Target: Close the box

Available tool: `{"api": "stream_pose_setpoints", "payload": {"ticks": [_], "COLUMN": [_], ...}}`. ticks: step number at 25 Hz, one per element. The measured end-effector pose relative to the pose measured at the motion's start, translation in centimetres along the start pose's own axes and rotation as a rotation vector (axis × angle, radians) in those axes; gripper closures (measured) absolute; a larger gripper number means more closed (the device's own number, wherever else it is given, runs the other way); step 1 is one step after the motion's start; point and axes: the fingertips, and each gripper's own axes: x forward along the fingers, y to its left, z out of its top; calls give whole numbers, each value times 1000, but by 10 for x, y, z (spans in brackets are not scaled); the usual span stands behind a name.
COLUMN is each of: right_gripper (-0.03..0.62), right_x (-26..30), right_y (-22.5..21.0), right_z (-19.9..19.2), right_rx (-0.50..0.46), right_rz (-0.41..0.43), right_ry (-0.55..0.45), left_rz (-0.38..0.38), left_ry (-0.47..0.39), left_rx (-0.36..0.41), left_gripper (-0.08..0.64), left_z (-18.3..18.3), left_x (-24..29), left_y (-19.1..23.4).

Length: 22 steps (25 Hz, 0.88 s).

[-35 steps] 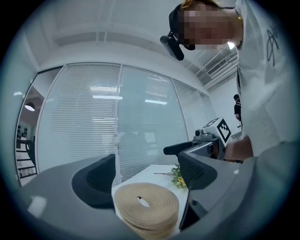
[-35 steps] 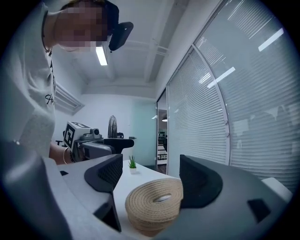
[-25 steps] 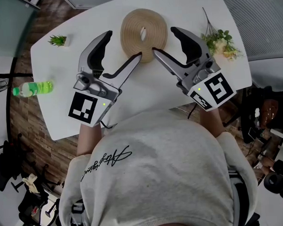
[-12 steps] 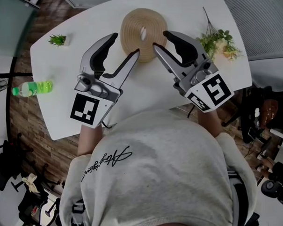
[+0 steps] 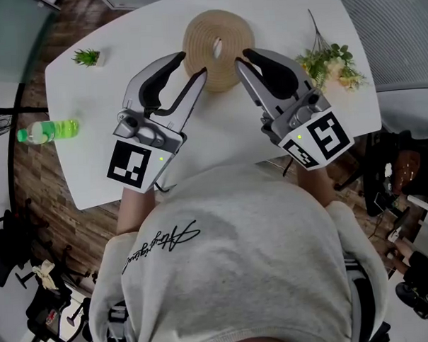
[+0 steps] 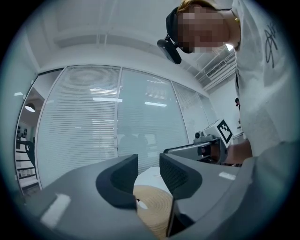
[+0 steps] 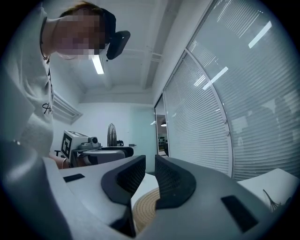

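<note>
Woven round box (image 5: pixel 219 37): lid looks on, prob. done. Ur left gripper (image 5: pixel 193 64) & right gripper (image 5: pixel 242 58) jaws just been closing, nearly together, both empty.

Left gripper (image 5: pixel 188 67) and right gripper (image 5: pixel 243 58) point level, empty jaws just closing to narrow gaps.

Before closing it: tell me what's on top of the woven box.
The box shows a coiled top with a small pale tab in the middle, nothing else. The fingers cover its near edge; its inside is hidden.
</note>
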Motion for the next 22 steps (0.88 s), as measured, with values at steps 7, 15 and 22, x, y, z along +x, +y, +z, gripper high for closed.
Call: {"api": "stream_pose_setpoints", "payload": {"ticks": [7,15,22], "right_gripper": [554,569,579], "right_x": [-2,-2,-3], "right_y": [-1,-3,-4], "right_z": [-1,-1,-1], "right_rx": [9,13,18], "right_rz": [-7,-11,-14], "right_ry": [0,-4,-6], "left_rz": [23,29,37], "left_ry": [11,7,3], "left_rx": [-1,0,5], "left_gripper": [469,512,531], "left_z": [-4,-5,-4], "left_x": [-2,-3,-3], "left_y": [3,5,6]}}
